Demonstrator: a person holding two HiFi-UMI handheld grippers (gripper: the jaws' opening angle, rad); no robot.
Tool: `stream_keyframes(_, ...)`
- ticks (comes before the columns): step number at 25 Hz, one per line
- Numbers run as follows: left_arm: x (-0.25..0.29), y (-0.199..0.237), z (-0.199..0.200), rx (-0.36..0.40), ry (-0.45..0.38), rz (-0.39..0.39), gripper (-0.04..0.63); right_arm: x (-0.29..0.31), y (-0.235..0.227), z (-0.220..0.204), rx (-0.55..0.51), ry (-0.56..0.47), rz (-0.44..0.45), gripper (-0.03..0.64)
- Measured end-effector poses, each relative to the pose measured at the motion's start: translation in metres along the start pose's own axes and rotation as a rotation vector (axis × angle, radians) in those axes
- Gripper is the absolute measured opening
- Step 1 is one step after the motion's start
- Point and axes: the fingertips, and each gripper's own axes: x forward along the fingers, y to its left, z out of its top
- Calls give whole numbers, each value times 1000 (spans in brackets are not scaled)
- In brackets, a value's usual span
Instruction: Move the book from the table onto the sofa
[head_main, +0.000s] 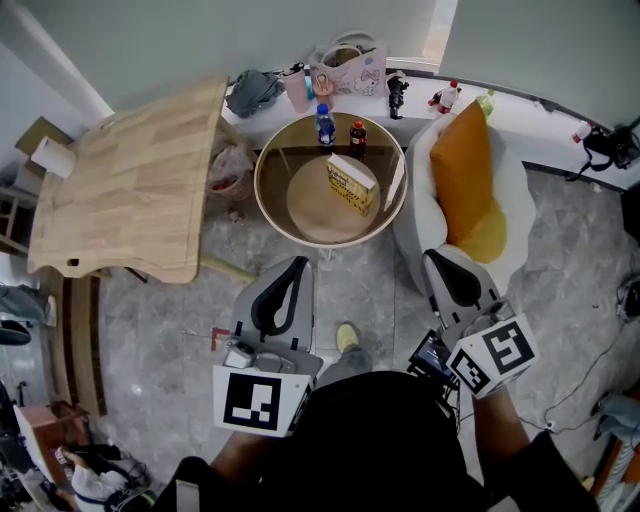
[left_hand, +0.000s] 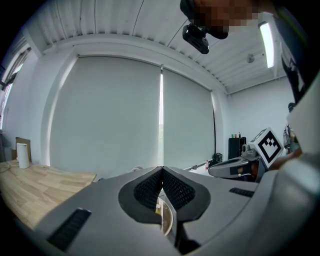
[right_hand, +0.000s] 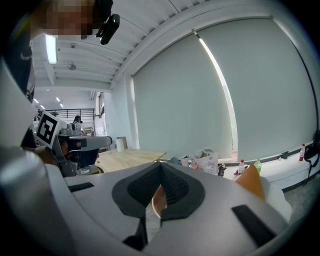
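Note:
A yellow book (head_main: 352, 185) lies on the round glass-topped table (head_main: 275, 165), near its right side. Just right of the table stands the white sofa (head_main: 515, 190) with an orange cushion (head_main: 465, 175), which the right gripper view shows too as the orange cushion (right_hand: 249, 182). My left gripper (head_main: 299, 262) hangs over the floor short of the table, shut and empty; its tips meet in the left gripper (left_hand: 162, 169) view. My right gripper (head_main: 432, 256) is at the sofa's near end, also shut with nothing held, as the right gripper (right_hand: 160, 163) view confirms.
A blue bottle (head_main: 324, 125) and a red-capped dark bottle (head_main: 358, 136) stand at the round table's far edge. A wooden table (head_main: 130, 180) fills the left, with a paper roll (head_main: 52, 155). A ledge behind carries a bag (head_main: 350, 70) and small toys. The person's shoe (head_main: 347, 337) is between the grippers.

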Motion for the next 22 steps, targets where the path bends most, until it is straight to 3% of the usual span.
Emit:
stream_keyframes(6, 2, 22, -10, 16, 21, -12, 8, 20, 8, 0, -7, 0, -10, 9)
stream_keyframes(22, -9, 48, 5, 6, -56, -1, 8, 30, 26, 9, -59, -16, -20, 9)
